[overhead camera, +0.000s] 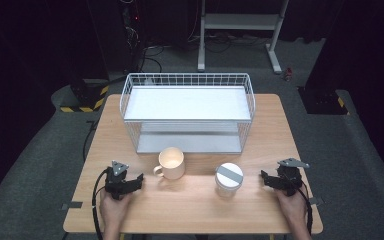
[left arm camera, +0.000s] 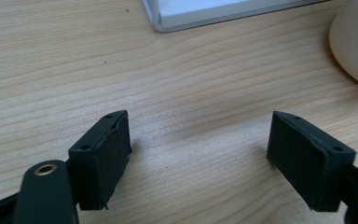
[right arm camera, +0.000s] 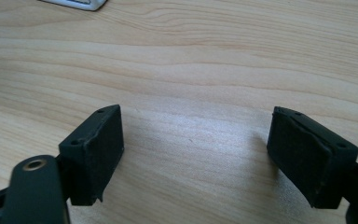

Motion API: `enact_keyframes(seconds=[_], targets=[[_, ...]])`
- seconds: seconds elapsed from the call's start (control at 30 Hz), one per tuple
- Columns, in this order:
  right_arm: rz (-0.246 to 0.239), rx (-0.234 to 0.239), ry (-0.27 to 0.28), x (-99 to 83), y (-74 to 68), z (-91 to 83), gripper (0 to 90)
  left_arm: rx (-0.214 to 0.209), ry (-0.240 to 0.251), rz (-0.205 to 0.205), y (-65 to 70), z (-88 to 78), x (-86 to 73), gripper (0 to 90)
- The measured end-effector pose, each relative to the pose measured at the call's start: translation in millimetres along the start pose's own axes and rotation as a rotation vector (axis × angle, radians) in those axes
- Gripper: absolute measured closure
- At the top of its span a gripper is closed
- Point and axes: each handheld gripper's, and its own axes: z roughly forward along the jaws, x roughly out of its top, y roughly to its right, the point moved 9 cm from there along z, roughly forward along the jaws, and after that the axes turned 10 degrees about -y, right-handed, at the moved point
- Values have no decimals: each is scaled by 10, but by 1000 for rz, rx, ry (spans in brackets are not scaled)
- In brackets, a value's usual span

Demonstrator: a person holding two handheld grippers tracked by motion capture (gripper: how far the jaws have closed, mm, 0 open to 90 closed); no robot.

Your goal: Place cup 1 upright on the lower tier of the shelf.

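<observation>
High view: left gripper (overhead camera: pixel 139 179) at lower left, level, pointing right at the mug (overhead camera: pixel 171 163); right gripper (overhead camera: pixel 264 179) at lower right faces the jar (overhead camera: pixel 228 178). Both gripper views: jaws wide apart, empty, over bare table (left arm camera: pixel 191 84).

Left tool (overhead camera: pixel 136 180) low in the left hand (overhead camera: pixel 114 207), jaws apart, right tool (overhead camera: pixel 266 179) likewise, jaws apart

Dark room, grey carpet (overhead camera: pixel 40 150), white metal stand (overhead camera: pixel 240 22) behind the wooden table (overhead camera: pixel 190 200).
</observation>
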Motion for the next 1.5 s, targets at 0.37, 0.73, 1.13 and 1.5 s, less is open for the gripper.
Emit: enact_keyframes(seconds=[0.37,0.73,1.13,1.5], targets=[[9,-12,-3,-7,18,1,157,2,3,-6,-3,2,3,218],[11,-9,-8,-8,12,2,146,5,2,-15,-9,1,1,219],[0,-10,-7,-19,21,-6,144,14,0,-22,-18,0,-1,221],[-19,18,16,-46,-67,-72,140,15,0,-23,-24,0,0,220]])
